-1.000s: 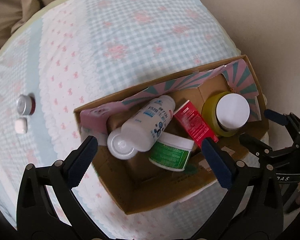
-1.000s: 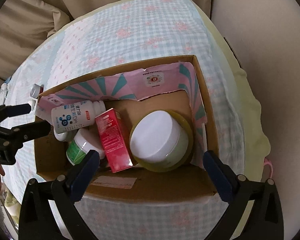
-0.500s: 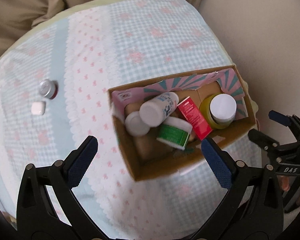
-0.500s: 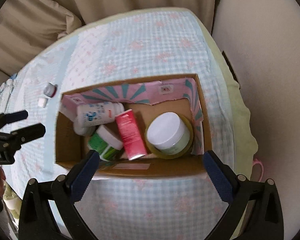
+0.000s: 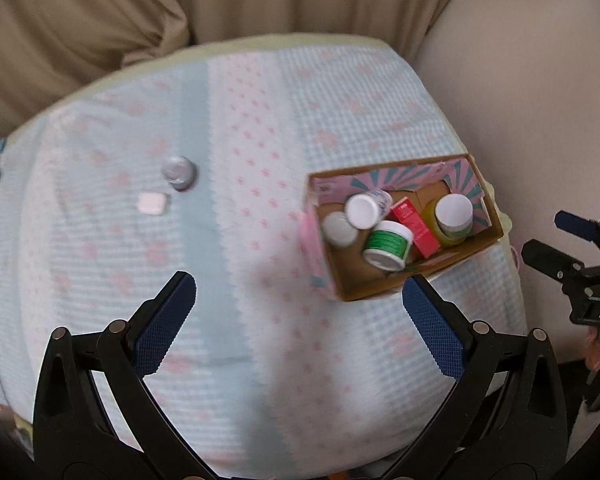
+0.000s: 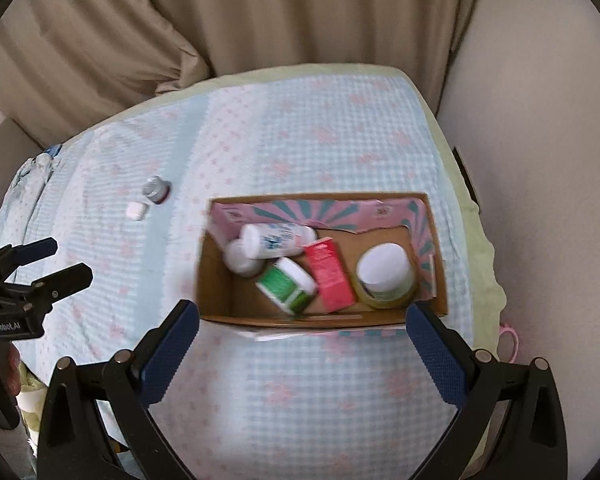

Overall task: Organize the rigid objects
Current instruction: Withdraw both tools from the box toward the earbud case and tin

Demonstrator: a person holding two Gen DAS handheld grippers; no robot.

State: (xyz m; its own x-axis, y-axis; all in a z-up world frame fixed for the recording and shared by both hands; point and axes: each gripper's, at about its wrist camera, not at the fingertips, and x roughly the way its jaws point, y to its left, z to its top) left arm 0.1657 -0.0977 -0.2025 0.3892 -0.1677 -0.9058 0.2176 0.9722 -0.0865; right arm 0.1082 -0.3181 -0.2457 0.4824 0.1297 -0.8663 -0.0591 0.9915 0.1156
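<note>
Cardboard box (image 6: 436,240) near table edge holds bottles, jars, red carton (image 6: 330,276). Small metal-capped vial (image 5: 179,172), white cube (image 5: 152,203) loose on cloth. Both tongs, left (image 5: 300,328) and right (image 6: 304,354), wide, empty. Risk: vial rolls when pinched; crowded box tips.

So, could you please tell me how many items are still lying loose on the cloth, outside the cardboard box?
2: a small silver-capped bottle and a little white piece just beside it, both on the cloth left of the cardboard box. Nothing else loose shows, though the fingers hide part of the near cloth.

Matt cardboard box (image 6: 436,236) (printed paper lining) on soft woven tablecloth (image 6: 300,128).
</note>
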